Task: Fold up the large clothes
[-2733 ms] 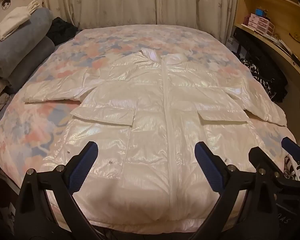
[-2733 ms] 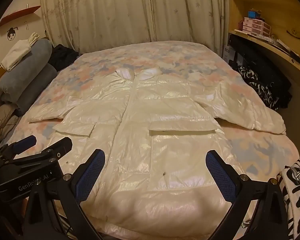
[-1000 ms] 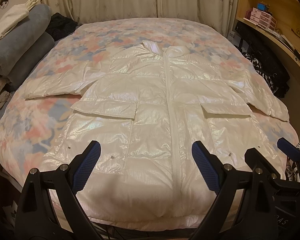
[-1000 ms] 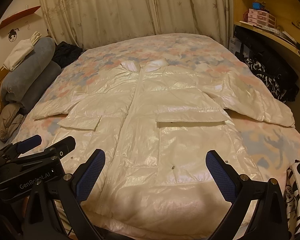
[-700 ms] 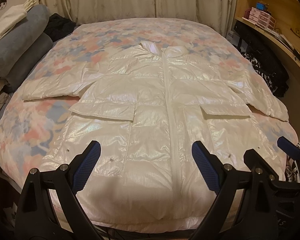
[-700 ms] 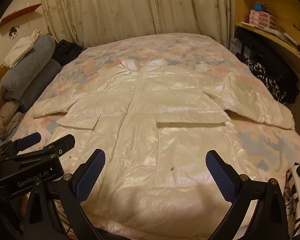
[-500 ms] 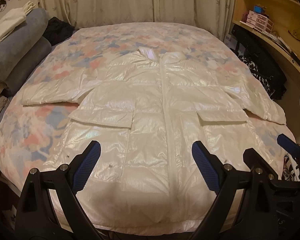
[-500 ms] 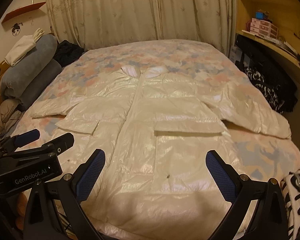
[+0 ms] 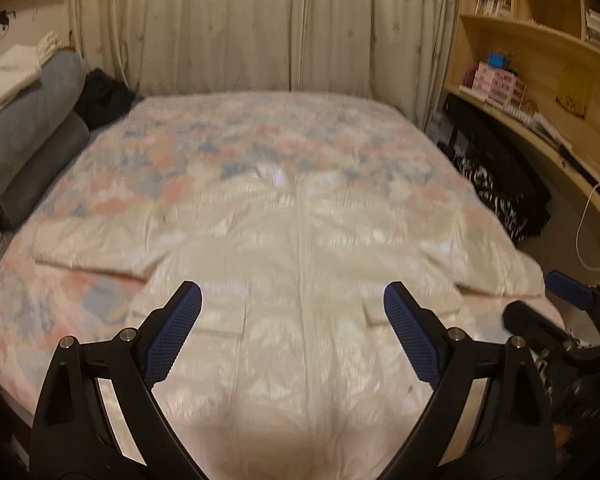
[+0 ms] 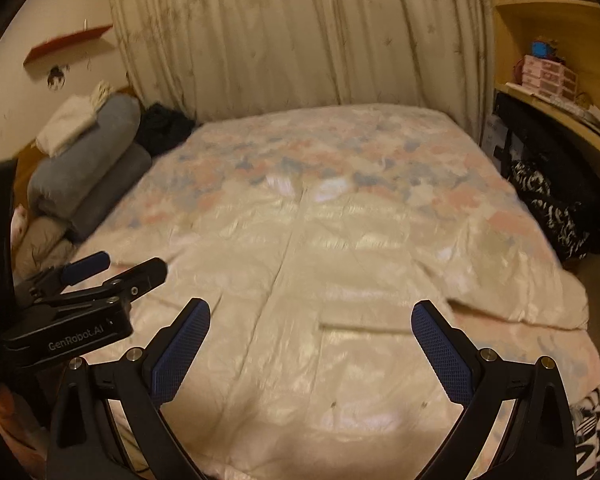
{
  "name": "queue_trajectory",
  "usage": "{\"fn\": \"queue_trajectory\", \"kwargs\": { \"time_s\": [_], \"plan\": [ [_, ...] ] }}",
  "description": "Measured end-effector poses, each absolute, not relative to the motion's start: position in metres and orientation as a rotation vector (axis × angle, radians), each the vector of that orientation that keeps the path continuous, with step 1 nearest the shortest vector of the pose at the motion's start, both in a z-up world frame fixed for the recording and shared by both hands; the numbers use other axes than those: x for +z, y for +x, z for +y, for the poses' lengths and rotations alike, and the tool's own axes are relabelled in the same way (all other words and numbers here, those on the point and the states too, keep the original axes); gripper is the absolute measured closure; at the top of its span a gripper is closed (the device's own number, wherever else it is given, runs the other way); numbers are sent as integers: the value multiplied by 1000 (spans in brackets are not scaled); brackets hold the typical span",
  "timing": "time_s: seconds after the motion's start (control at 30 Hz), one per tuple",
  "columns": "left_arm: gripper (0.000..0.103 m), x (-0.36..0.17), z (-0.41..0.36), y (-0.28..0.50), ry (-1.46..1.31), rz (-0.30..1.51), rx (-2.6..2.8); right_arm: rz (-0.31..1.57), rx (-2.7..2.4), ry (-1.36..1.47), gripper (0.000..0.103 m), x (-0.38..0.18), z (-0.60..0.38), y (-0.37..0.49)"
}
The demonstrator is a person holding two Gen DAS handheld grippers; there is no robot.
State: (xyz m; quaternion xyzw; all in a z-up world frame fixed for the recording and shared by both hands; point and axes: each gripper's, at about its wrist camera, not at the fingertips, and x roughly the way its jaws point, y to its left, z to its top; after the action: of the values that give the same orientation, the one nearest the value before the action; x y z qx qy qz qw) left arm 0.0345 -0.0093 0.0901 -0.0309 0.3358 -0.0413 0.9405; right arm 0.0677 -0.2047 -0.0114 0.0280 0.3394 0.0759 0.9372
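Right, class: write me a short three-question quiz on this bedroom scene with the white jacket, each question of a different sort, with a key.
1. True or false: the white puffer jacket lies spread flat on the bed, front side up, sleeves out to the sides.
2. Multiple choice: the left gripper is A) shut on a sleeve, B) open and holding nothing, C) out of view.
3. Fill in: the right gripper is open above the jacket's ____ end, opposite the collar.

Key: 1 true. 2 B. 3 hem: both grippers are open above the jacket's near edge, neither gripping fabric, and no fold has been made.
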Motion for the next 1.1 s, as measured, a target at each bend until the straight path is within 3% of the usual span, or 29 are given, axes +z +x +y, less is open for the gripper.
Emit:
{"fn": "queue_trajectory", "kwargs": {
  "time_s": [0.33,0.57,0.73,1.1],
  "plan": [
    [11,156,-48,103,-51,609,-208,497,-91,-120,1,81,-254,92],
    [11,146,-108,163,-83,631,-301,457,-165,-114,1,112,-329,120],
    [11,96,-155,218,-158,722,-286,551,-181,-100,1,83,-391,146],
    [12,-81,-247,296,-79,990,-259,919,-387,288,3,-91,-572,229]
  ]
}}
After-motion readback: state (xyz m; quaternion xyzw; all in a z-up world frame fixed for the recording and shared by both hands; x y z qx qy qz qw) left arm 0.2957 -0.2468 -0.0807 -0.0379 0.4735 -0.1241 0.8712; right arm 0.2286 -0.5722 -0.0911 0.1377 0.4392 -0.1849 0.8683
